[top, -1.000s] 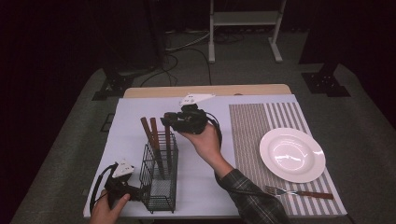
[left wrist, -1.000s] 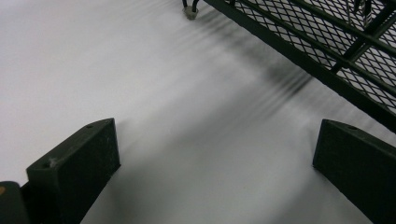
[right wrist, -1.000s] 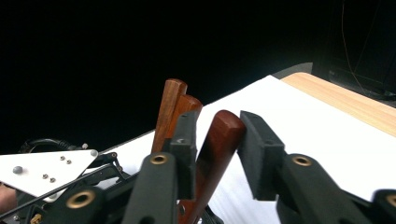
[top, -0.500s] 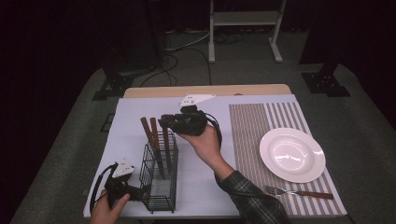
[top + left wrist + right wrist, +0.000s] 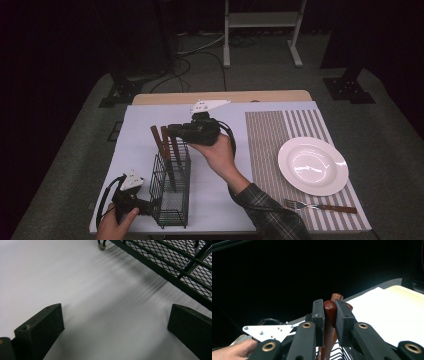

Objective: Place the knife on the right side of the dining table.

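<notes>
Fingers of the right gripper (image 5: 329,315) are pinching a wooden handle (image 5: 329,311) standing upright in the mesh caddy (image 5: 171,192), ready for lifting it out; the left gripper (image 5: 131,197), fingers spread, is resting beside the caddy, likely steadying it.

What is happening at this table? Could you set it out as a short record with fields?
Work in hand: pulling cutlery from a black wire caddy
Right gripper: jaws have just been closing and now clamp a wooden handle that stands in the caddy
Second wooden handle: just behind the clamped one
Left gripper: jaws open, nothing between them, low on the white sheet beside the caddy
Plate: white, empty, on the striped placemat
Fork: lies on the placemat, nearer the person than the plate
</notes>
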Available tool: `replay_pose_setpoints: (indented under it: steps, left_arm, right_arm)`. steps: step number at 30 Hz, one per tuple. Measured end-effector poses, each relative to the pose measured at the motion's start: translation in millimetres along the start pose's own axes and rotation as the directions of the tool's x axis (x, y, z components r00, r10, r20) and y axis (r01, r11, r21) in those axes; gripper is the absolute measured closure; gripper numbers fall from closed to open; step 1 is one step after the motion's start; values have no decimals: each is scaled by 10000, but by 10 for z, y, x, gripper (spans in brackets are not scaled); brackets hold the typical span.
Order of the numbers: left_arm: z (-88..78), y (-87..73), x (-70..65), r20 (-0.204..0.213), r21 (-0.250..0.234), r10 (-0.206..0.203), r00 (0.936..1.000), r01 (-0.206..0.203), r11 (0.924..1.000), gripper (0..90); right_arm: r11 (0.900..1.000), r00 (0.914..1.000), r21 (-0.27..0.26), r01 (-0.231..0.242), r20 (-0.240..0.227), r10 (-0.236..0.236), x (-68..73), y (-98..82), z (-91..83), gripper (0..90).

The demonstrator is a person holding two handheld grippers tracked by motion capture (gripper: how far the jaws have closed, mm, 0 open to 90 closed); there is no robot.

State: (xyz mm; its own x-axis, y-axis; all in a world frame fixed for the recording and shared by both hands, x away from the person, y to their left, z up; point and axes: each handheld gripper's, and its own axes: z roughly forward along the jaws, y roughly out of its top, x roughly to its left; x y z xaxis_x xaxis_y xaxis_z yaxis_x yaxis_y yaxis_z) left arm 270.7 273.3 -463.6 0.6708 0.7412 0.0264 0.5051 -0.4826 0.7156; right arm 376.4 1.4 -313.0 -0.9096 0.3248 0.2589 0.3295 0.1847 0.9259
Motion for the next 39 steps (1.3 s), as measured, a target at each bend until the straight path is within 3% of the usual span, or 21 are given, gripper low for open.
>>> replay_pose_setpoints:
  steps: [17, 39]
  left_arm:
    - [-1, 0, 0, 14, 15, -6, 10000, 6, 10000, 0]
    - [-1, 1, -1, 38, 18, -42, 10000, 42, 10000, 0]
  right_arm:
    - [9994, 9999, -310, 142, -86, -144, 66, 125, -46, 796]
    - [9956, 9996, -894, 277, -48, -283, 129, 408, -300, 797]
